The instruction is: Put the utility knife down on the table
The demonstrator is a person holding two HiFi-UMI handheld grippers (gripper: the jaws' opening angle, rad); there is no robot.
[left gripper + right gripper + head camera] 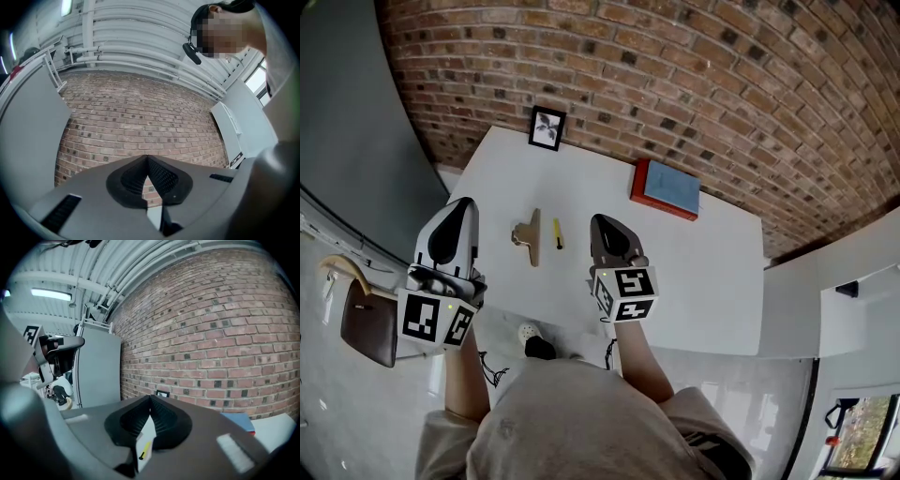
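Observation:
A small yellow utility knife (558, 234) lies flat on the white table (703, 272), near its middle. In the right gripper view the knife (144, 449) shows as a yellow sliver through the gap below the jaws. My right gripper (600, 221) (150, 397) hovers just right of the knife, jaws shut with nothing between them. My left gripper (461, 202) (147, 158) is held up at the table's left edge, also shut and empty, and points at the brick wall.
A tan clamp-like tool (528, 238) lies just left of the knife. A small framed picture (547, 127) stands at the table's back edge, and a red and blue book (666, 188) lies at the back right. A brick wall (675, 75) rises behind.

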